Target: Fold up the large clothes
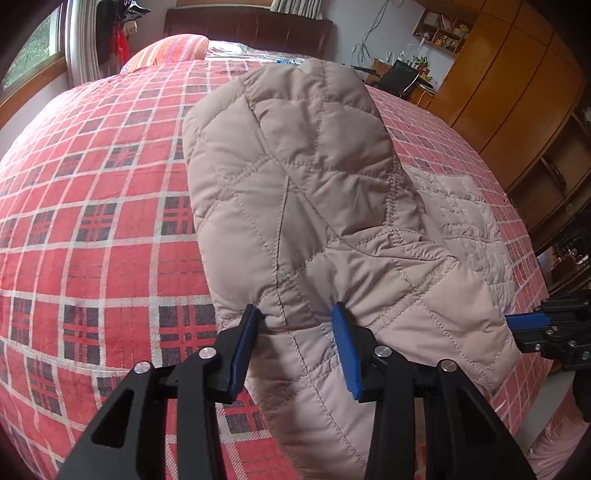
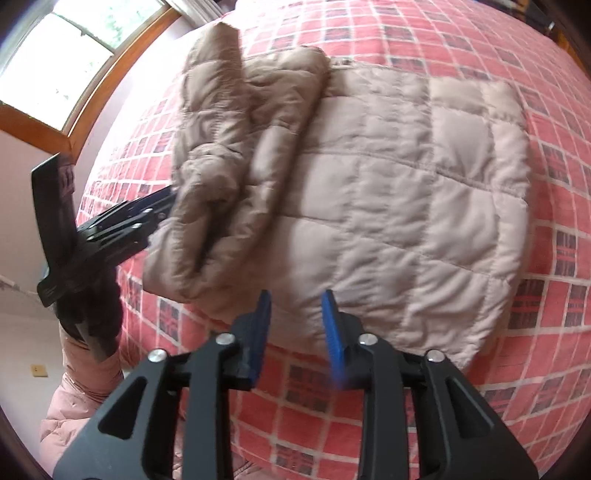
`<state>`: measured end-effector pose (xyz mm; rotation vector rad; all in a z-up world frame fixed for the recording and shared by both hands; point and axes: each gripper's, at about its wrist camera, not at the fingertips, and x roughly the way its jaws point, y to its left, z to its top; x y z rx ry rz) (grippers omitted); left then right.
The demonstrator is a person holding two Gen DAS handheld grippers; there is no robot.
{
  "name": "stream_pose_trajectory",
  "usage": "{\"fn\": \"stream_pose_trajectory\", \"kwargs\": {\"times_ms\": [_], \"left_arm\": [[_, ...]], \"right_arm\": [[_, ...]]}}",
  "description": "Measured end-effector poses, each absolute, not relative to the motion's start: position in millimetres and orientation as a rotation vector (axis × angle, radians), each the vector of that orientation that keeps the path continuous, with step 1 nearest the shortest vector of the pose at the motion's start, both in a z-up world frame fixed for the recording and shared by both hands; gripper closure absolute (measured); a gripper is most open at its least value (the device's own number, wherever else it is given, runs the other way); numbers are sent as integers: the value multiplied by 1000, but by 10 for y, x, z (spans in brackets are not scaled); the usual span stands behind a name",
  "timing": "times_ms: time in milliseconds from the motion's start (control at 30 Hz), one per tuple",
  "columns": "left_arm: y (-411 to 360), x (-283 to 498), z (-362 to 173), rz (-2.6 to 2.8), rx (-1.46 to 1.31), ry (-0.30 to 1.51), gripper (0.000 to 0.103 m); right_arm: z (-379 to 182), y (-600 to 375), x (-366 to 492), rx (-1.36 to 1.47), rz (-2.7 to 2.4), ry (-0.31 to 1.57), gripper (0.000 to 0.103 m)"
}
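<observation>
A beige quilted padded jacket (image 2: 406,192) is laid on the red plaid bedspread (image 1: 92,206), its long axis running toward the dark wooden headboard (image 1: 247,29). A fold of the jacket is pinched by the left gripper (image 1: 299,314). The right gripper (image 2: 295,299) is held partly open at the jacket's near hem, nothing gripped.

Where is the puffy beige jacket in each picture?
Left wrist view: the jacket fills the middle, running from the left tool at the bottom up toward the headboard.
Right wrist view: the jacket spreads across the middle and right, its bunched part at upper left, above the right tool.
Shared landmark: the red plaid bedspread under the jacket.
</observation>
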<state>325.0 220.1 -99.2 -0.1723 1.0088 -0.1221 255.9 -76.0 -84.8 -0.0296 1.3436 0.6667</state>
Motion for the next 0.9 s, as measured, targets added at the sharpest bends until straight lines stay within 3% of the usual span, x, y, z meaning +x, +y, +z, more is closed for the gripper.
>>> {"fn": "stream_pose_trajectory", "kwargs": {"times_ms": [100, 267, 567, 600, 667, 733, 767, 900], "left_arm": [[2203, 3247, -993, -123, -176, 1008, 61], [2179, 3237, -996, -116, -172, 1002, 61], [2207, 3237, -1004, -129, -186, 999, 61], [2214, 3240, -1008, -130, -185, 999, 61], [2214, 3242, -1014, -128, -182, 999, 61], [2204, 3239, -1013, -122, -172, 997, 61], [2201, 3236, -1011, -119, -169, 996, 61], [2193, 3182, -959, -105, -171, 981, 61]], "right_arm": [[-725, -707, 2561, -24, 672, 1333, 69], [-485, -485, 2712, -16, 714, 1317, 46], [-848, -251, 3132, 29, 703, 1424, 44], [-900, -234, 3171, 33, 700, 1435, 46], [-994, -179, 3211, 32, 719, 1461, 63], [-1042, -139, 3232, 27, 726, 1470, 68], [-1066, -129, 3239, 31, 734, 1467, 77], [-1028, -166, 3161, 40, 767, 1416, 87]]}}
